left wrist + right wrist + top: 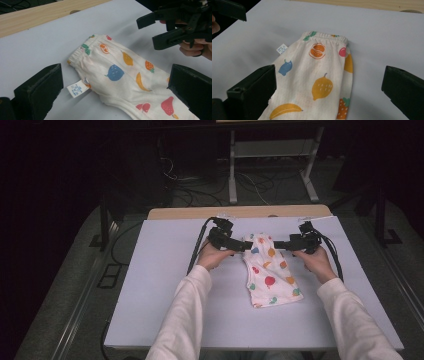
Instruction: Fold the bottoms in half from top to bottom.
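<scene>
Okay, both tongs wide open, gripping nothing, either side of the folded fruit-print shorts [270,270].
Your left gripper [239,245] and right gripper [284,245] flank the elastic waistband [325,37], garment flat on the white table [165,285], mid-table. Risk: close too shallow and you pinch only the top layer, so the fold opens; the label [76,89] could snag.

Dark room; a white-topped bench [165,270] with wooden edge, grey floor [65,285], cables [200,185], white frame legs [232,165] behind.
</scene>
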The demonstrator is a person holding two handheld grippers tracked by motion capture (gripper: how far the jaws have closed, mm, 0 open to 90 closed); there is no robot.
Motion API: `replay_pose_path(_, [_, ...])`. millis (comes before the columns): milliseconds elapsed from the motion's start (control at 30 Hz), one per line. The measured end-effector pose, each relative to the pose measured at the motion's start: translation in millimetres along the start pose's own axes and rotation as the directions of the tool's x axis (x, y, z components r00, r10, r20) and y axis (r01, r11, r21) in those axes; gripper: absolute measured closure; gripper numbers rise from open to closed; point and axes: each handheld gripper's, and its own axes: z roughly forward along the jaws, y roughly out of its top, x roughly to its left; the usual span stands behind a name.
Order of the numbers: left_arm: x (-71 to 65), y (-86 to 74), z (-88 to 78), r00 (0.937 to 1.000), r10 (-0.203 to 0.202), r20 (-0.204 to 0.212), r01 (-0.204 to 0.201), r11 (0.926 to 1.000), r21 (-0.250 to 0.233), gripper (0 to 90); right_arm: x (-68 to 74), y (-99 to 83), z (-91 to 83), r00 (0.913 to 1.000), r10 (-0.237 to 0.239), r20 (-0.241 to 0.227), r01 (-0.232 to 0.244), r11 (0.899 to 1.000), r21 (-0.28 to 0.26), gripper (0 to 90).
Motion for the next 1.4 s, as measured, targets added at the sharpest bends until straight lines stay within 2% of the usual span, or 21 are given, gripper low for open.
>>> replay_pose_path(300, [19.4,3.6,4.1,0.9997,-0.020,-0.016,0.020,0.9996,0.020,0.0,-2.0,-0.1,1.2,1.0000,0.008,-0.005,-0.008,1.000,-0.001,0.0])
replay_pose_path(467, [27.6,0.7,8.2,0.9984,-0.055,-0.009,0.056,0.9982,0.022,0.0,-4.2,0.4,3.3,0.9998,0.017,-0.007,-0.017,1.000,0.004,0.0])
replay_pose_path(700, [36.3,-6.5,21.8,0.9966,-0.082,0.003,0.082,0.9959,0.038,0.0,-7.6,2.3,9.3,0.9995,0.031,-0.006,-0.031,0.999,0.015,0.0])
replay_pose_path(867, [41.0,-12.8,34.4,0.9926,-0.120,0.016,0.120,0.9920,0.041,0.0,-10.9,1.5,14.4,0.9989,0.046,-0.008,-0.046,0.999,0.019,0.0])
replay_pose_path(1100, [45.2,-17.2,47.5,0.9886,-0.151,0.009,0.150,0.9881,0.033,0.0,-16.9,2.9,18.5,0.9981,0.061,-0.002,-0.061,0.998,0.022,2.5])
replay_pose_path(1167, [48.0,-19.4,49.6,0.9860,-0.167,0.010,0.166,0.9855,0.034,2.4,-18.5,3.5,19.1,0.9977,0.067,-0.004,-0.067,0.998,0.022,3.6])
replay_pose_path(1333, [50.4,-23.1,54.6,0.9861,-0.166,0.004,0.166,0.9844,0.059,9.8,-21.8,1.8,23.0,0.9965,0.083,-0.013,-0.082,0.996,0.034,7.9])
replay_pose_path(1400, [50.4,-23.8,56.3,0.9847,-0.174,0.010,0.173,0.9834,0.054,13.1,-23.3,1.1,24.6,0.9960,0.088,-0.013,-0.088,0.996,0.035,12.4])
